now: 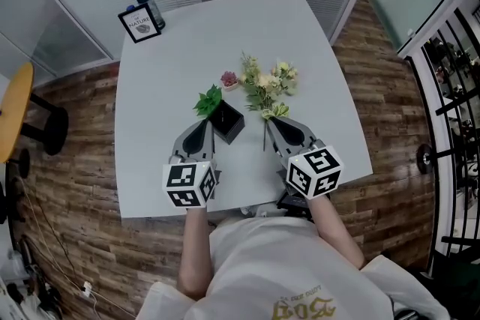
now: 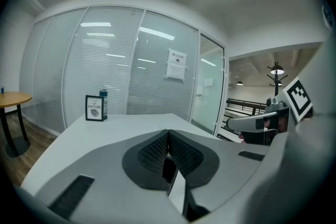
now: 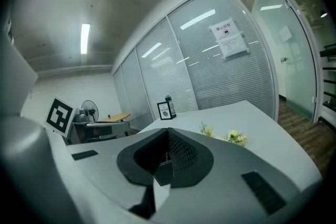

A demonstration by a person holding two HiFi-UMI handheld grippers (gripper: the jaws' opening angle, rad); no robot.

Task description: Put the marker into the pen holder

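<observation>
The black square pen holder (image 1: 227, 121) stands mid-table, next to a green leafy sprig (image 1: 208, 101). A thin dark stick, apparently the marker (image 1: 264, 136), lies on the white table (image 1: 172, 56) just left of my right gripper (image 1: 273, 121). That gripper's jaws meet with nothing visible between them, as the right gripper view (image 3: 168, 135) also shows. My left gripper (image 1: 201, 125) points at the holder's near left side. Its jaws are pressed together and empty in the left gripper view (image 2: 168, 132). Neither gripper view shows the holder or the marker.
A spray of pale flowers (image 1: 268, 81) and a small pink plant (image 1: 229, 78) lie beyond the right gripper. A framed sign (image 1: 139, 24) and a dark bottle (image 1: 150, 7) stand at the far left corner. A round wooden table (image 1: 15, 109) sits left.
</observation>
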